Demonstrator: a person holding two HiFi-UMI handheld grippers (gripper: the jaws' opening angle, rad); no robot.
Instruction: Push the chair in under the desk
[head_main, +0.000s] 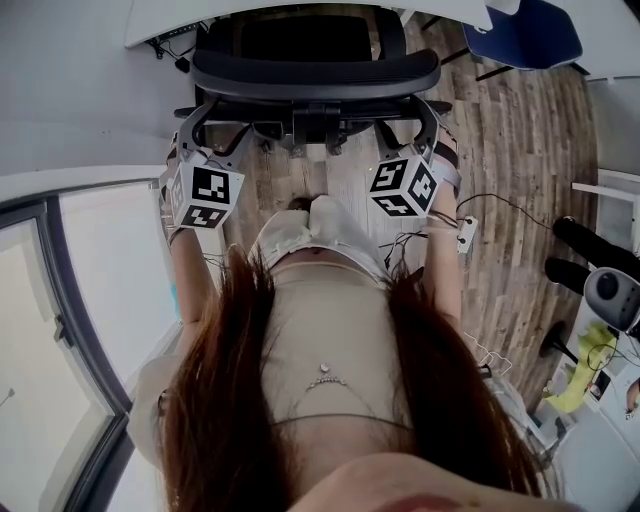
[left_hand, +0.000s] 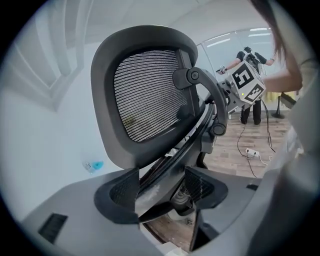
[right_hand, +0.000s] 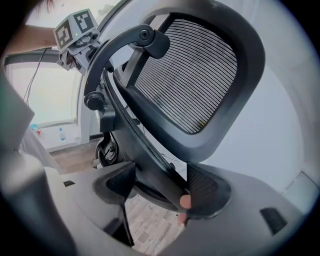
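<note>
Black mesh chair (head_main: 315, 70) stands at twelve o'clock in the head view, its seat already at the white tabletop (head_main: 150, 15) edge and its backrest out over the wooden floor (head_main: 520, 150), so I judge the push well begun with a last stretch left. The left gripper (head_main: 213, 130) at ten o'clock and the right gripper (head_main: 408, 128) at two each have fingers (left_hand: 112, 192) closed on a back-frame strut (only the gripper views show that grip; only the head view shows the tabletop).

One black chair (head_main: 315, 70), one blue chair (head_main: 530, 30), one white bench (head_main: 160, 20), and two grippers: left gripper (head_main: 215, 130), right gripper (head_main: 405, 125).
</note>
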